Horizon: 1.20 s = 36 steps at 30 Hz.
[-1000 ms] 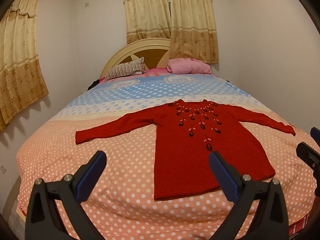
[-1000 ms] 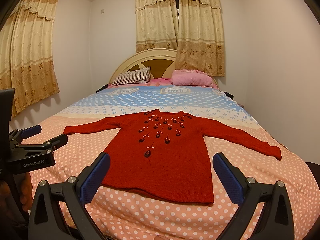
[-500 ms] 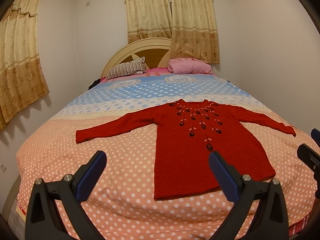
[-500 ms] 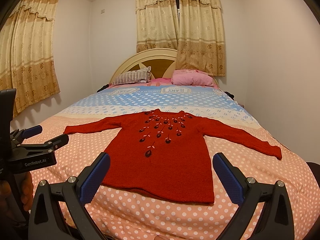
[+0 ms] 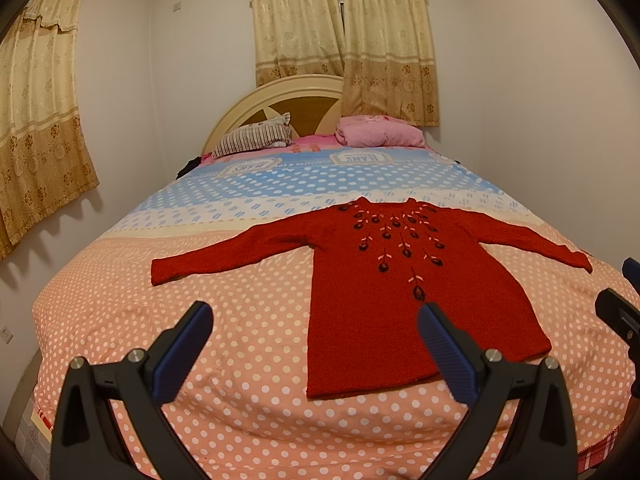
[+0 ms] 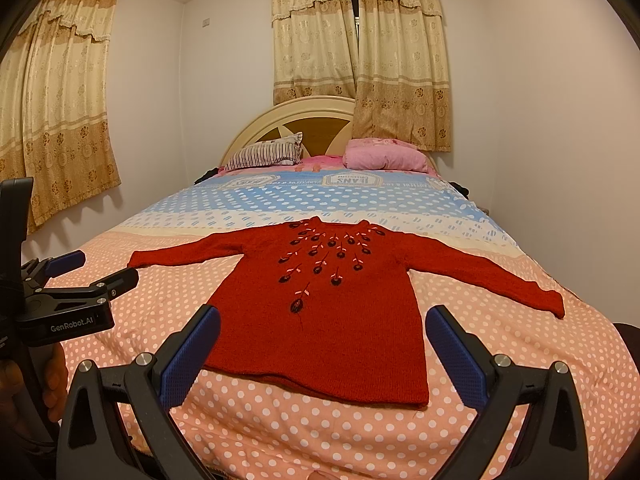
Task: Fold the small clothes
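Observation:
A small red knitted sweater (image 5: pixel 400 292) (image 6: pixel 332 320) with dark embroidered flowers lies flat and face up on the bed, both sleeves spread out sideways and its hem towards me. My left gripper (image 5: pixel 314 344) hovers open above the foot of the bed, in front of the hem's left corner, with nothing between its blue pads. My right gripper (image 6: pixel 322 344) is open too, held in front of the hem's middle. The left gripper (image 6: pixel 72 280) also shows at the left edge of the right wrist view, a hand under it.
The bed (image 5: pixel 160 320) has a pink polka-dot cover turning blue farther back. A striped pillow (image 5: pixel 254 140) and a pink pillow (image 5: pixel 380 134) lie at the headboard (image 6: pixel 304 120). Curtains (image 6: pixel 360 52) hang behind, and walls stand close on both sides.
Almost nothing differs; both views shift very slightly. Both grippers stay open and the sweater lies as before.

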Motion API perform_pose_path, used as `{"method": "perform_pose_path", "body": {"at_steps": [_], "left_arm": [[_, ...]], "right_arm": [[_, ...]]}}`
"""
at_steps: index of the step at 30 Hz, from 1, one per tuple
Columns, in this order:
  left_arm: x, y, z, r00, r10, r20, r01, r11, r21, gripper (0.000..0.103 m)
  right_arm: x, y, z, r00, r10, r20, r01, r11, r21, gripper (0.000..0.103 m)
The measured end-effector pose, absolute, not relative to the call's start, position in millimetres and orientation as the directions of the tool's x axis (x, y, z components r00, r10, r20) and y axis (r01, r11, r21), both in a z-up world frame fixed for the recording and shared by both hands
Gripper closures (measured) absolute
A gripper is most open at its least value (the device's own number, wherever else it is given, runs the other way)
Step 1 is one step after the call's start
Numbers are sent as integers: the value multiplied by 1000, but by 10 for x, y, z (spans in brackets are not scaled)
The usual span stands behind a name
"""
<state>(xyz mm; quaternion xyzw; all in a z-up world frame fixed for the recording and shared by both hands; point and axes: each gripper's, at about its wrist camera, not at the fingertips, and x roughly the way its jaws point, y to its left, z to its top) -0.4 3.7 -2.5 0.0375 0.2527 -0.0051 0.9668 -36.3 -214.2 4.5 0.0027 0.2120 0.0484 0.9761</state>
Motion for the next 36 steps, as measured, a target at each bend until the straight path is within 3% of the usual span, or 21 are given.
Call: {"method": "perform_pose_path", "body": {"at_steps": [36], "left_arm": [[-10, 29, -57, 874, 1, -486, 36, 997, 67, 0]], "right_arm": [[-405, -2149, 38, 907, 104, -409, -102, 994, 28, 1]]}}
